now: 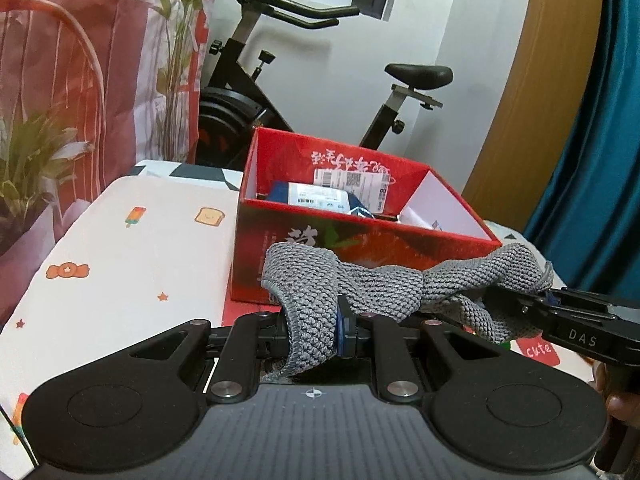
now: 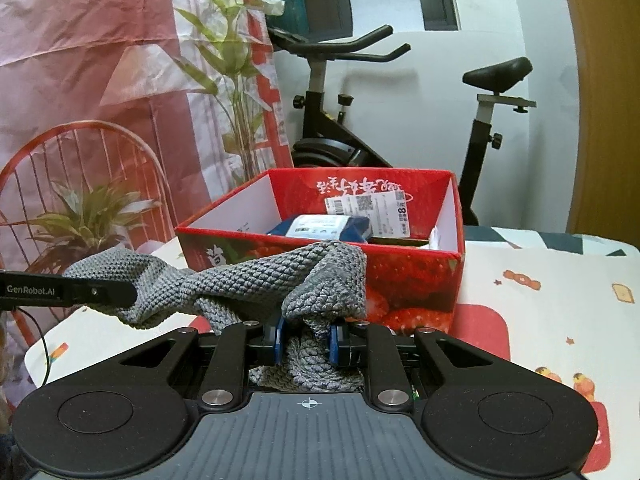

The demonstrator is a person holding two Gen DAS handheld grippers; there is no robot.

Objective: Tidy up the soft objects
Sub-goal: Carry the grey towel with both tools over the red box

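Observation:
A grey knitted cloth (image 1: pixel 372 284) hangs stretched between my two grippers, just in front of an open red box (image 1: pixel 360 236). My left gripper (image 1: pixel 316 332) is shut on the cloth's left end. In its view the right gripper (image 1: pixel 532 304) comes in from the right, clamped on the other end. In the right wrist view my right gripper (image 2: pixel 306 338) pinches a bunched fold of the grey knitted cloth (image 2: pixel 256 280), and the left gripper (image 2: pixel 132 292) grips it at the left. The red box (image 2: pixel 412 280) holds a blue packet (image 2: pixel 328 228).
The box stands on a table with a white cartoon-print cover (image 1: pixel 132 248). An exercise bike (image 1: pixel 288 92) stands behind the table. A red and white printed backdrop (image 2: pixel 100 60) with plants fills the left. A teal curtain (image 1: pixel 592 180) hangs at the right.

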